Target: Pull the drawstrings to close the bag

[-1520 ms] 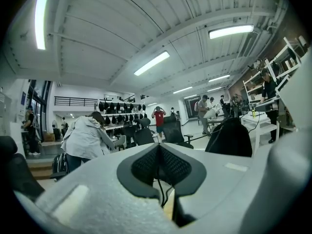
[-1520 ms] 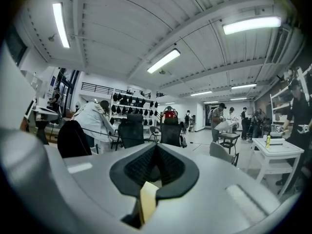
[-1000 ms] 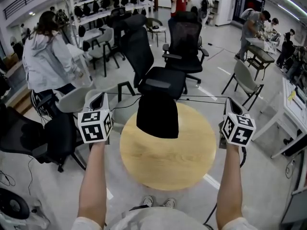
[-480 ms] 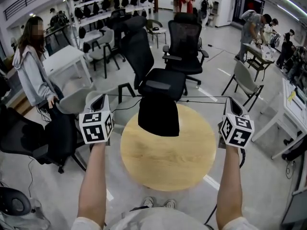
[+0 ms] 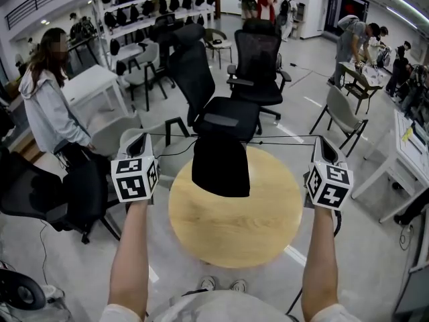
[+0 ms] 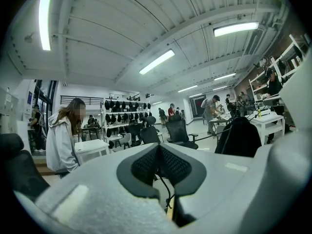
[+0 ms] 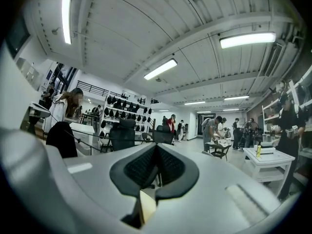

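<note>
Bag hangs midway between left gripper and right gripper, fingers clamped on its taut drawstrings.

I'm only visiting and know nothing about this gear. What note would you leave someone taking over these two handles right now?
Left gripper: shut on the left drawstring.
Right gripper: shut on the right drawstring.
The black bag hangs between them on the taut strings, above the round table.
Done: both strings gripped and stretched apart; bag's mouth looks gathered.
Left: check whether it is fully closed; pull wider if not.
</note>
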Motion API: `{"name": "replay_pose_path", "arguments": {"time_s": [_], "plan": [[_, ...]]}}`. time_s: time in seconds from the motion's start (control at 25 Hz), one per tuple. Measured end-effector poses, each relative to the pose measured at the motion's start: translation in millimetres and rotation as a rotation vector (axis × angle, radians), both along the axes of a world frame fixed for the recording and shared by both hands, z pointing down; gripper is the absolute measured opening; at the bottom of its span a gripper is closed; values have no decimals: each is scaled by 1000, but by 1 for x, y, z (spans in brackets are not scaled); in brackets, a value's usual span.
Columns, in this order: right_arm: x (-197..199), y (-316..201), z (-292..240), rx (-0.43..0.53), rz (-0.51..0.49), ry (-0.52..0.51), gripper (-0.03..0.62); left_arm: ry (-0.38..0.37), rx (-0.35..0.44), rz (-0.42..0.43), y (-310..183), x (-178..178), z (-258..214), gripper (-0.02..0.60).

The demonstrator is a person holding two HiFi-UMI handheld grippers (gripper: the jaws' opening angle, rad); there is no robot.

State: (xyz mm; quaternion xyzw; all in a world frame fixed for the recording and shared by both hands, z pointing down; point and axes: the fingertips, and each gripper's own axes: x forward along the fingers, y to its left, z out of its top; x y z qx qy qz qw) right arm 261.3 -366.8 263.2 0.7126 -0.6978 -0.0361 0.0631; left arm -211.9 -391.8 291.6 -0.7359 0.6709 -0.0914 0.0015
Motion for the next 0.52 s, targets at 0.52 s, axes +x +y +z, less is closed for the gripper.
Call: {"name": "replay_pose_path", "arguments": {"time_s": [0.52], "plan": [[-2, 6, 2, 15, 11, 5, 5, 2, -1, 8, 2, -1, 6, 9]]}}
